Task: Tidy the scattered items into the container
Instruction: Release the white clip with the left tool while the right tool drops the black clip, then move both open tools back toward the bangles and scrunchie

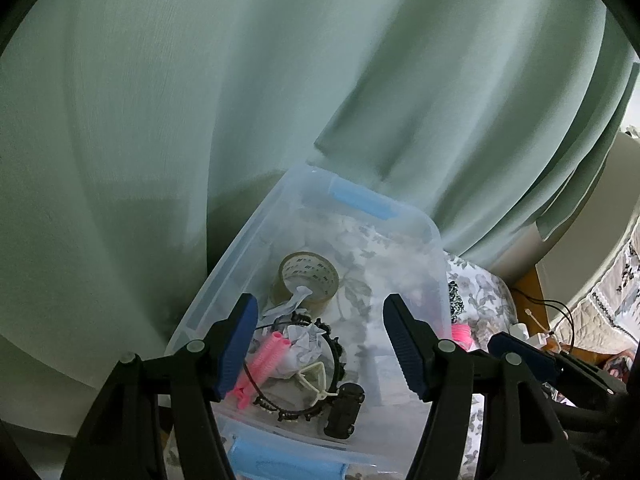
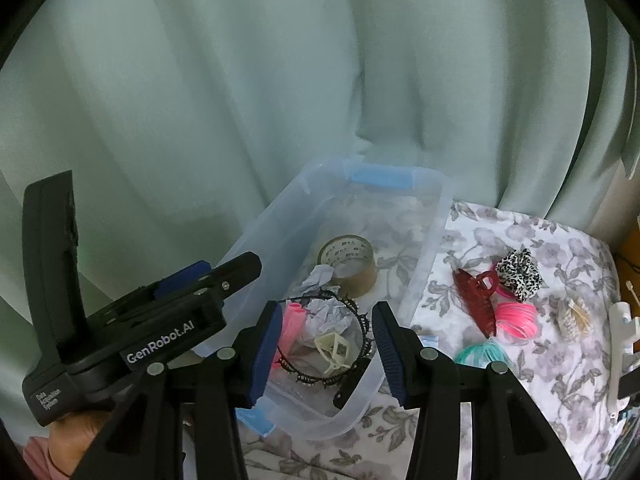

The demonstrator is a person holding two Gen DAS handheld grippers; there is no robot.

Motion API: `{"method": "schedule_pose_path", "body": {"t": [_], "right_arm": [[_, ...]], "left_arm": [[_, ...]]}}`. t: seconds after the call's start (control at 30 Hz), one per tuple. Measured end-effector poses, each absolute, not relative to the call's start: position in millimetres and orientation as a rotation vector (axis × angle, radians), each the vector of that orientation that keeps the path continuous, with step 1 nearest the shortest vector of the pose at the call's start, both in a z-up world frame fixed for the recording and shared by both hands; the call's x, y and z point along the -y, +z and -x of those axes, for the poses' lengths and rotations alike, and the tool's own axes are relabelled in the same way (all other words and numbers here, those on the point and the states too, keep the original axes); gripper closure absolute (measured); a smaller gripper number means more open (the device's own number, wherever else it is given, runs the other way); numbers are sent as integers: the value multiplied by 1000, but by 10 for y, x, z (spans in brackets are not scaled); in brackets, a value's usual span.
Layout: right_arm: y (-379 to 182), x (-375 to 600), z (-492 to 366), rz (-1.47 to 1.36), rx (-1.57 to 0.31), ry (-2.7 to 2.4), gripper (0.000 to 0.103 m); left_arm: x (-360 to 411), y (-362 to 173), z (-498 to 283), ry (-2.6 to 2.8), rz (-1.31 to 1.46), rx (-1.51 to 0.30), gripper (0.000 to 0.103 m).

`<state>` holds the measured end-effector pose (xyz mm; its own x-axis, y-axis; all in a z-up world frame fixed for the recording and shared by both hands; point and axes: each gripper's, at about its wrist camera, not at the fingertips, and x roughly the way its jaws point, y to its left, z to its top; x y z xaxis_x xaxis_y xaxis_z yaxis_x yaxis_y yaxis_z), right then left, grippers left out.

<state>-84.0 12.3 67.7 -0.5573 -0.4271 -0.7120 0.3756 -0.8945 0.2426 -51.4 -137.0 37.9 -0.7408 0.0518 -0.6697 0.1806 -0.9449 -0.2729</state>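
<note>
A clear plastic container (image 1: 236, 252) (image 2: 426, 256) with blue latches stands on a floral cloth. In it lie a tape roll (image 1: 310, 276) (image 2: 348, 262), crumpled paper (image 1: 304, 344) (image 2: 330, 316), a pink roller (image 1: 266, 356) (image 2: 290, 320), a black headband (image 1: 338, 350) (image 2: 363, 322), a cream clip (image 1: 314, 380) (image 2: 332, 350) and a small black toy car (image 1: 344, 408). My left gripper (image 1: 320, 348) hangs open above these, with nothing between its pads. My right gripper (image 2: 326, 352) is open over the box's near end, also holding nothing.
Right of the box on the cloth (image 2: 560, 364) lie a red claw clip (image 2: 476, 300), a leopard scrunchie (image 2: 520, 270), a pink coil (image 2: 516, 318), a teal coil (image 2: 482, 354) and a beige clip (image 2: 572, 316). A green curtain (image 2: 280, 80) hangs close behind.
</note>
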Motion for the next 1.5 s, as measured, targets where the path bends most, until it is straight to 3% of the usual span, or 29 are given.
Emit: {"method": "schedule_pose_path", "body": {"t": [0.33,0.97,1.5], "right_arm": [[823,-390,700,-1081,152,-2465,52],[1033,-1553,426,-937,450,-2583,52],[655,-2922,312,-975,805,-2702,49]], "left_arm": [[1081,552,458,-2863,-1077,-418,37],[-105,832,431,-2974,-1082,-49,37],[-968,651,539,-2993,-1165,197,37]]}}
